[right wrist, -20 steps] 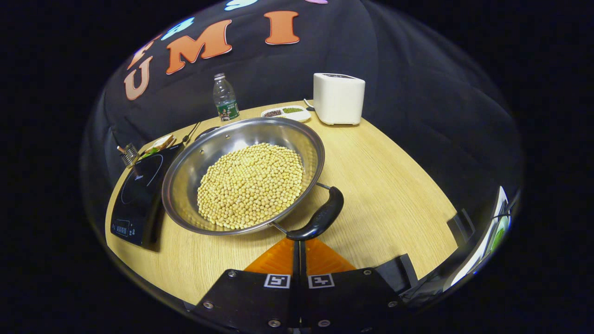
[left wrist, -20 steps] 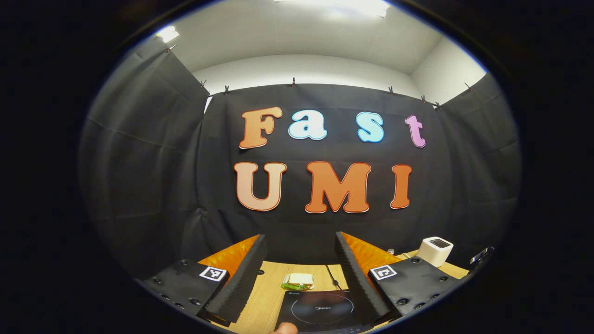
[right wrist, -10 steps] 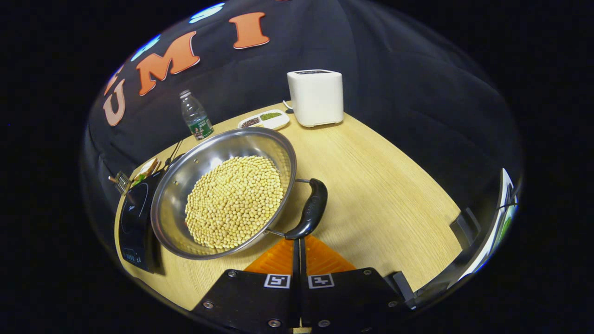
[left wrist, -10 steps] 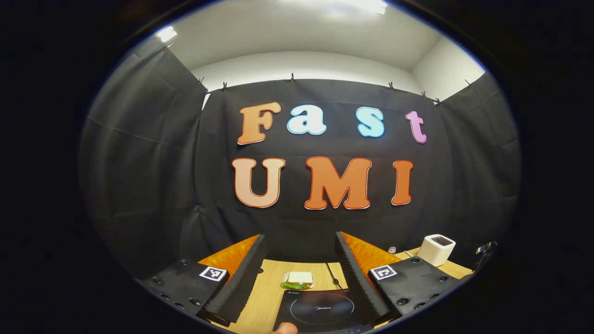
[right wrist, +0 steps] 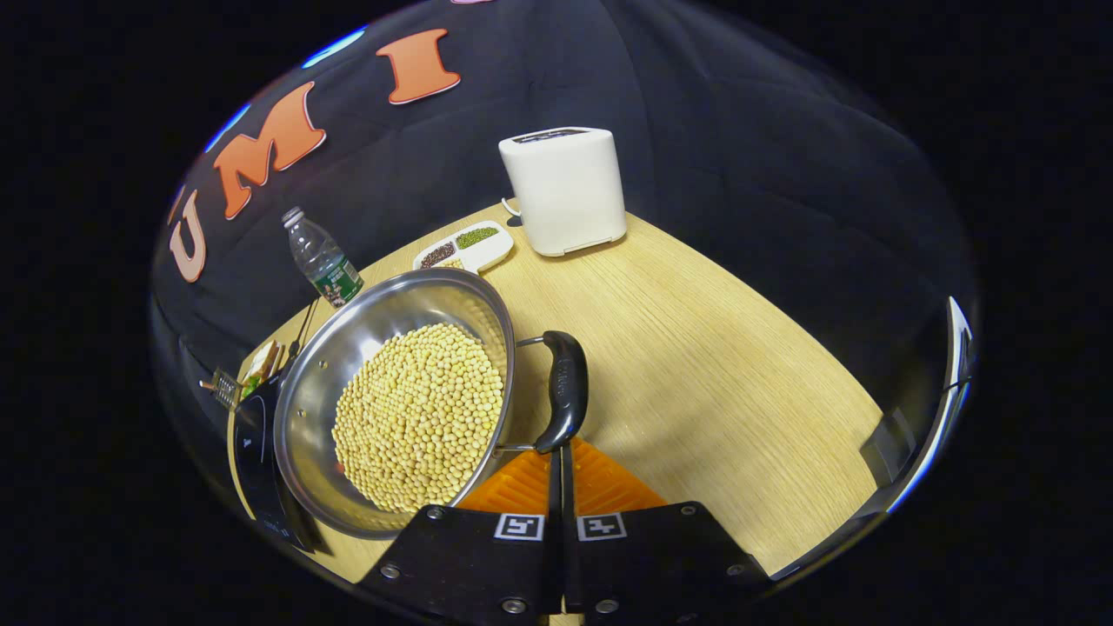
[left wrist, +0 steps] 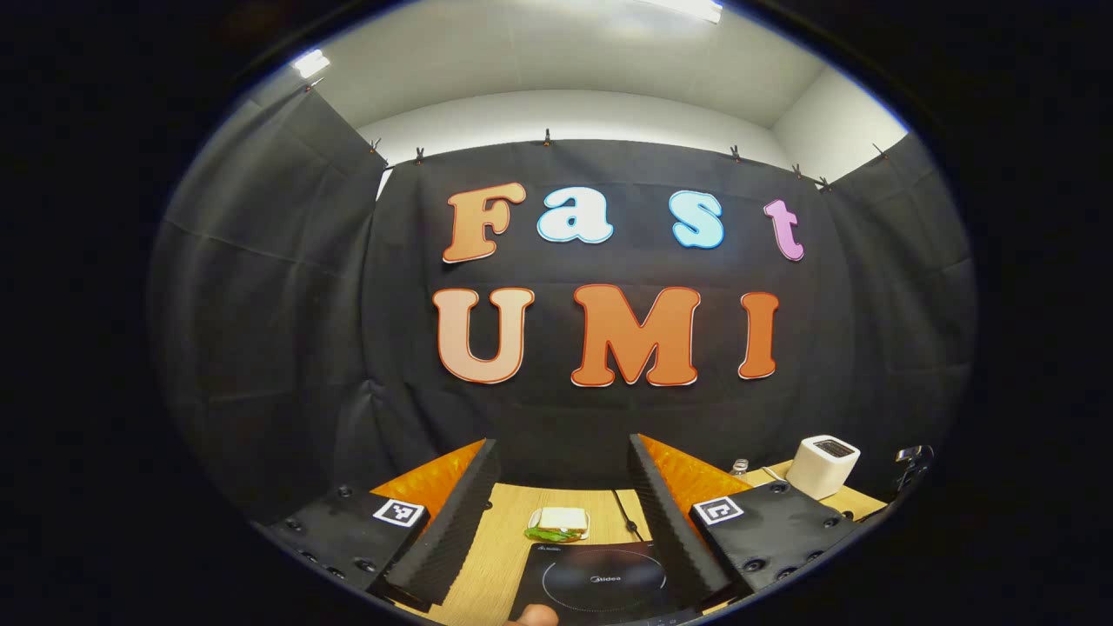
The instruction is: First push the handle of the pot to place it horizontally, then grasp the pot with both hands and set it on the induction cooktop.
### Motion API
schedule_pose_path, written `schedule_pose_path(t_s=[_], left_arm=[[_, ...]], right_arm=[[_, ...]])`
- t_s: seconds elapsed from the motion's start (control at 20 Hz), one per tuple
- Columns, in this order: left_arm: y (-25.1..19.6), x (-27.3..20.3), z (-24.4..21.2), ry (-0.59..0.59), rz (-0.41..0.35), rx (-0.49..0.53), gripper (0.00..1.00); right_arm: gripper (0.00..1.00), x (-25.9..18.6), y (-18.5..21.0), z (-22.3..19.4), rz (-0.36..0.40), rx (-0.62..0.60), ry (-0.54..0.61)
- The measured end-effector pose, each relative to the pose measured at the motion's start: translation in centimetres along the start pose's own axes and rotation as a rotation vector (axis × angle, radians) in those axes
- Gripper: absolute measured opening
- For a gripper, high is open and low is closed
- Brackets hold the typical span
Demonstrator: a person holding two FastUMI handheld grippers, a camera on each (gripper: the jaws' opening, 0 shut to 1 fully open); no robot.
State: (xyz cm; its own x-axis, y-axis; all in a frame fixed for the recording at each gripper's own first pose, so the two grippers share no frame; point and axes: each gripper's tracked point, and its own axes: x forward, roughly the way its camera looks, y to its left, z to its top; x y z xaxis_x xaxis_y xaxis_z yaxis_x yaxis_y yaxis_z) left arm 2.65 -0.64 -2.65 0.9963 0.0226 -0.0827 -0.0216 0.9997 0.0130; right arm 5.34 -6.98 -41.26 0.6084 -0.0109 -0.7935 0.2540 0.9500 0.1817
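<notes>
Right gripper view is showing the pot (right wrist: 396, 400), a steel pan loaded with yellow beans (right wrist: 420, 417), sitting on the wooden table (right wrist: 696, 374) with its left edge lying against or over the near edge of the induction cooktop (right wrist: 252, 452); which of the two cannot be told. The black handle (right wrist: 563, 391) is projecting from the pot's right side on two wire stems. The right gripper (right wrist: 556, 465) is presenting its fingers clenched together, tips touching the near end of the handle and gripping nothing. Behind the pot, a water bottle (right wrist: 323, 258) is standing upright, a divided dish (right wrist: 463, 249) of grains is lying beside it, and a white toaster (right wrist: 563, 189) is standing farther right. A sandwich (right wrist: 263, 362) is lying past the cooktop's far end. Left gripper view is showing the left gripper (left wrist: 563, 509) raised above the table with its fingers released and wide apart, holding nothing. Between them, the cooktop (left wrist: 604, 581) is lying flat and bare, with the sandwich (left wrist: 559, 523) just behind it. The toaster (left wrist: 822, 466) is standing at the far right.
</notes>
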Motion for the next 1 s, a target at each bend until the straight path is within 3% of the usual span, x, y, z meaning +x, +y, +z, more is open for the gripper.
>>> schedule_pose_path(t_s=[1.0], left_arm=[[-3.2, 2.6, -5.7, 0.109, -0.053, 0.004, 0.99]], right_arm=[[0.00, 5.7, 0.4, 5.5, -0.014, 0.007, -0.006]])
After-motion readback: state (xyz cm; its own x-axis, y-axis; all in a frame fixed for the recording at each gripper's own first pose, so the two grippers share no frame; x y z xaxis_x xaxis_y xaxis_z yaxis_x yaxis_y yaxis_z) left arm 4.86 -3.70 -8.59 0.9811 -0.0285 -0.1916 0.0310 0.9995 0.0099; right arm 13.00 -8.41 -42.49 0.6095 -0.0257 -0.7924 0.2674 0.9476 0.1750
